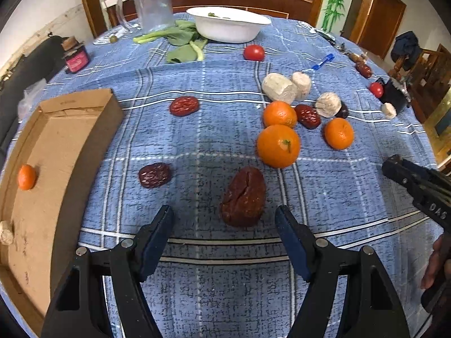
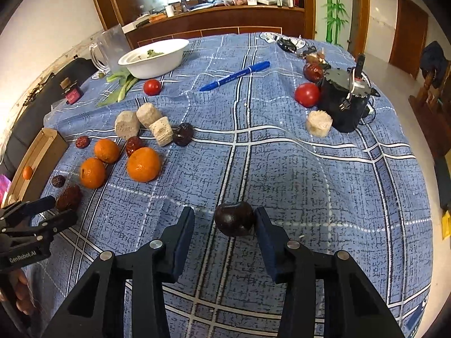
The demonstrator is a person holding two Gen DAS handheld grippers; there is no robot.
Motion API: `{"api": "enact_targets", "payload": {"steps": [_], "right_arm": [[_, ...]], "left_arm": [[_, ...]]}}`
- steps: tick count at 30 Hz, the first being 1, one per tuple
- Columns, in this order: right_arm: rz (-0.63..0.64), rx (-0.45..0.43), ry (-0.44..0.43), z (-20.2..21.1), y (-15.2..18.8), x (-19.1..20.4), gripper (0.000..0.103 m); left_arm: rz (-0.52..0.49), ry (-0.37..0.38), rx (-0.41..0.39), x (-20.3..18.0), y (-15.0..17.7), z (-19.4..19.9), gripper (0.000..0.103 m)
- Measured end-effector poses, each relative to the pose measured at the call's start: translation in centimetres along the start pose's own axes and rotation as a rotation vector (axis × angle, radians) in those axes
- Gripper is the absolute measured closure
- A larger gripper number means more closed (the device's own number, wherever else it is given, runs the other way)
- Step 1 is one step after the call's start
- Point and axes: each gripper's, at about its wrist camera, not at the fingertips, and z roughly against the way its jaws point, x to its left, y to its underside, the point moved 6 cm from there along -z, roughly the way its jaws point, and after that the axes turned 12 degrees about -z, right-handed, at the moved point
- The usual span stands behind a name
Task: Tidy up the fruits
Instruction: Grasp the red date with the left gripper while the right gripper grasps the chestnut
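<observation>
Fruits lay scattered over my table's blue plaid cloth point(image 1: 197, 140), in a wood-panelled room. My left gripper point(image 1: 224, 219) hung released before a red date point(image 1: 243, 197); my right gripper point(image 2: 224, 219) bracketed a dark date point(image 2: 234, 218), right pad touching, left apart.

A blue marker pen point(image 2: 235, 75) lies at twelve o'clock on the blue plaid tablecloth point(image 2: 310, 186); a white bowl point(image 2: 153, 57) and clear plastic jug point(image 2: 111, 48) stand at ten o'clock, a black motor point(image 2: 345, 100) at two.
</observation>
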Motion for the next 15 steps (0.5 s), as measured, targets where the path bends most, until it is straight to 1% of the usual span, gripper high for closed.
{"api": "enact_targets", "payload": {"steps": [1,3,6,8,9,10,11,12,13,15], "right_arm": [[-0.001,0.001,0.002,0.0,0.1,0.0,0.056],[-0.001,0.006,-0.002,0.1,0.2,0.1,0.056],[-0.005,0.003,0.000,0.2,0.3,-0.1,0.056],[-0.001,-0.002,0.009,0.3,0.4,-0.3,0.057],[0.002,-0.006,0.020,0.4,0.4,-0.3,0.059],[0.010,-0.011,0.035,0.4,0.4,-0.4,0.066],[0.017,-0.014,0.050,0.4,0.5,-0.4,0.071],[0.021,-0.012,0.058,0.4,0.5,-0.4,0.073],[0.023,-0.008,0.055,0.5,0.5,-0.3,0.077],[0.035,-0.012,0.070,0.6,0.5,-0.2,0.077]], "left_arm": [[0.000,0.013,0.000,-0.1,-0.1,-0.1,0.030],[-0.008,0.012,0.001,-0.2,-0.4,-0.4,0.030],[-0.064,-0.038,-0.006,-0.7,-1.0,-1.1,0.030],[-0.085,-0.047,-0.005,-0.9,-1.3,-1.1,0.030],[-0.088,-0.052,-0.006,-0.9,-1.3,-1.1,0.033],[-0.090,-0.044,-0.013,-1.0,-1.3,-1.0,0.041],[-0.094,-0.023,-0.023,-1.3,-1.2,-0.9,0.045],[-0.102,-0.021,-0.027,-1.6,-1.3,-0.8,0.054],[-0.114,-0.018,-0.030,-1.9,-1.3,-0.7,0.064],[-0.145,-0.021,-0.032,-2.6,-1.4,-0.5,0.075]]}}
